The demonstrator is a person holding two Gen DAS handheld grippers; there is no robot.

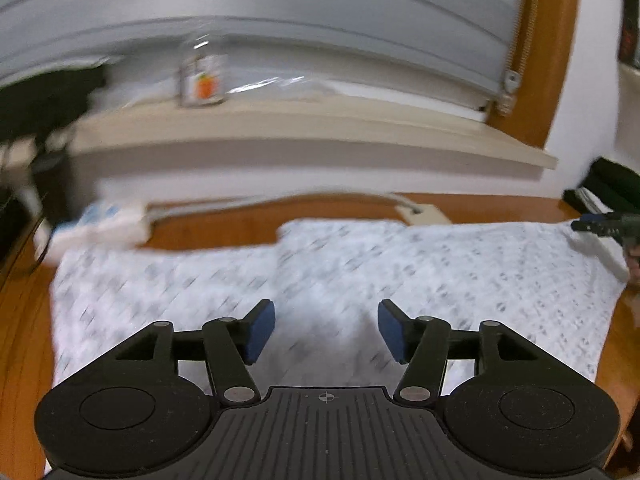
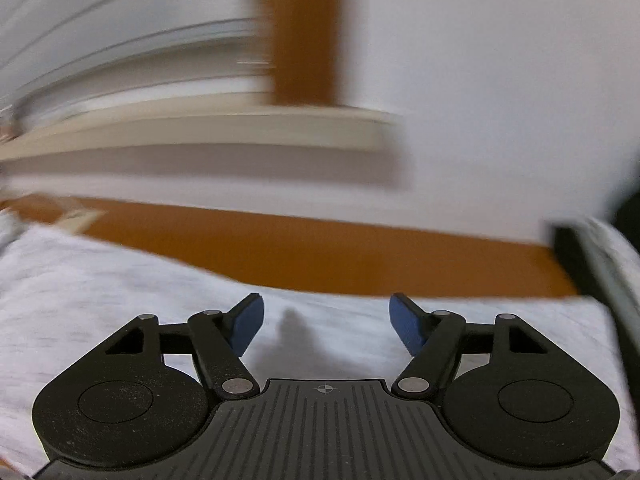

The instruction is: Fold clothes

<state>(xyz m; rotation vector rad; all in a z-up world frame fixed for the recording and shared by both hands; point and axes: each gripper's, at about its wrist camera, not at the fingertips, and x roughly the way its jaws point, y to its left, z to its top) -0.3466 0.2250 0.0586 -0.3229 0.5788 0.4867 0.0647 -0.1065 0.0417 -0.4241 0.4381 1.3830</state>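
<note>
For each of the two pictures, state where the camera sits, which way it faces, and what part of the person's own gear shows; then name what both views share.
Left wrist view: on the left gripper, looking forward and down over the white patterned garment toward a windowsill; its open jaws show.
Right wrist view: on the right gripper, facing the garment's edge, the wooden table and a white wall; its open jaws show.
Shared: garment, table, sill.

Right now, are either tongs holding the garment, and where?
Nothing is held. Left tongs and right tongs both stand open above the white garment, pads apart.
</note>
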